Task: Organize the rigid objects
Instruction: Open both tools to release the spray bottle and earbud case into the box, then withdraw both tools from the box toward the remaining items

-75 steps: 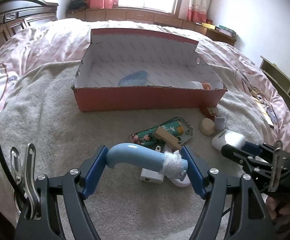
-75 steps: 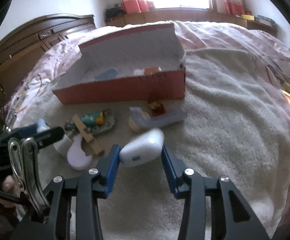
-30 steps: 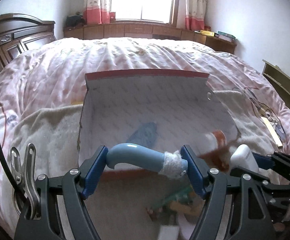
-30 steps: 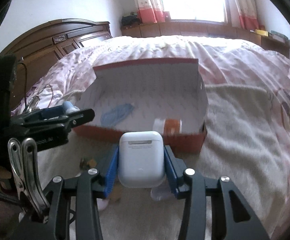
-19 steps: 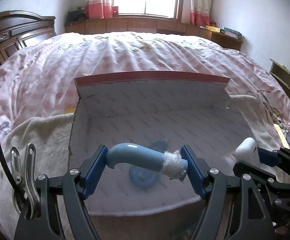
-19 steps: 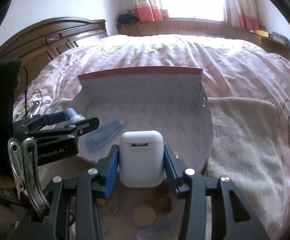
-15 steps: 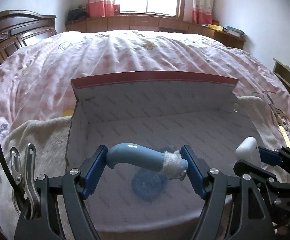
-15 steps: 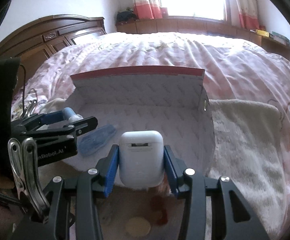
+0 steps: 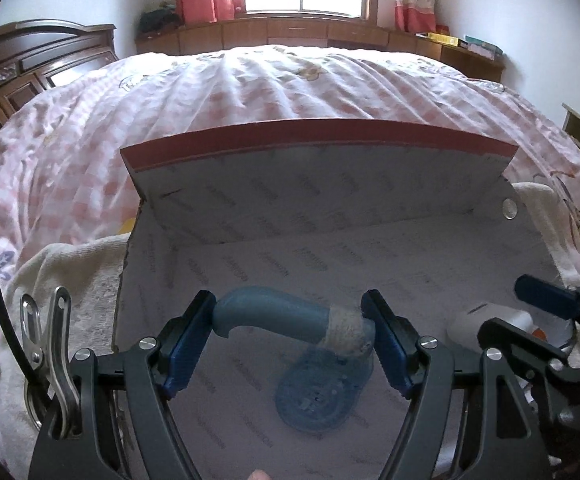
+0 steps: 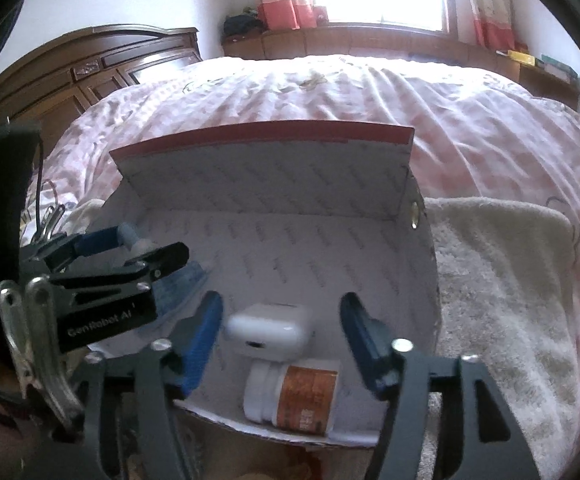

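Both grippers hang over an open red cardboard box (image 9: 321, 136) with a white printed lining, which sits on a cream towel (image 10: 501, 280) spread over a pink checked bedspread (image 9: 290, 84). The left gripper (image 9: 290, 326) pinches a light blue curved handle (image 9: 270, 314), its white-wrapped end against the right pad, above a round blue object (image 9: 321, 396) lying on the box floor. The right gripper (image 10: 282, 338) is opening its jaws; the white earbud case (image 10: 270, 330) sits between the blue pads without either touching it, tilted over a white pill bottle (image 10: 293, 396) with an orange label that lies on its side at the box's near wall.
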Demonstrator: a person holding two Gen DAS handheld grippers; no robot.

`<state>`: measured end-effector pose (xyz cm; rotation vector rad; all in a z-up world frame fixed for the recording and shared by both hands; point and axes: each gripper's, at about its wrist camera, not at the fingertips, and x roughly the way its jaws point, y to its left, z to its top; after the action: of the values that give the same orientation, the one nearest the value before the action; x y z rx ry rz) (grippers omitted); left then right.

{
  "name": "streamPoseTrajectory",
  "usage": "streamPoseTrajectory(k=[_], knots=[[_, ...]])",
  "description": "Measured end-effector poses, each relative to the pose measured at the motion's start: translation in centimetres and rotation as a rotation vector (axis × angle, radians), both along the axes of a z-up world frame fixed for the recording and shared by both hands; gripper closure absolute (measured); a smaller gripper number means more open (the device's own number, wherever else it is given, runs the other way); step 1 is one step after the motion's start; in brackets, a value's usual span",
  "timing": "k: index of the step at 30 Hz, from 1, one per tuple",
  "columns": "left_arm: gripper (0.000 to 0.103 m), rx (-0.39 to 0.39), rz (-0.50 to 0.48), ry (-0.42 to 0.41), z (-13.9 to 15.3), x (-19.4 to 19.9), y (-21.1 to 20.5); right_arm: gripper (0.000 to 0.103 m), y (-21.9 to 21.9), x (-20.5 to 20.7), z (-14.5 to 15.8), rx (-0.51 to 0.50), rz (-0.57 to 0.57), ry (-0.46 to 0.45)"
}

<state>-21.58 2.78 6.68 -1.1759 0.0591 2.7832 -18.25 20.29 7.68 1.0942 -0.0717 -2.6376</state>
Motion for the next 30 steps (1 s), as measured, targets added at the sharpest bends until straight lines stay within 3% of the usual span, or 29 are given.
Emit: streamPoseTrajectory(k=[5,9,18,24,30], knots=[[0.025,-0.001,0.01,0.011,0.2,0.1,-0.1,0.025,0.5,0.2,0.1,-0.035,-0.014,0.011],[0.016,-0.014,0.018,0.032,0.5,0.4,-0.1,0.016,0.5,0.6,0.5,-0.05,-0.014,0.033],[0.016,-0.015,0.009,0.029,1.0,1.4,-0.1,0.01,0.7,1.8,1.2,-0.1,-0.003,0.043],[0.016,0.003,0.009,0.035,2.0,3.7,-0.5,0.004,0.4,4.2,2.0,-0.092,0.015,0.089],[0.016,0.02,-0.009,0.034,2.7,6.6,-0.4,0.004,0.2,7.0,2.4,-0.089,0.033,0.07]])
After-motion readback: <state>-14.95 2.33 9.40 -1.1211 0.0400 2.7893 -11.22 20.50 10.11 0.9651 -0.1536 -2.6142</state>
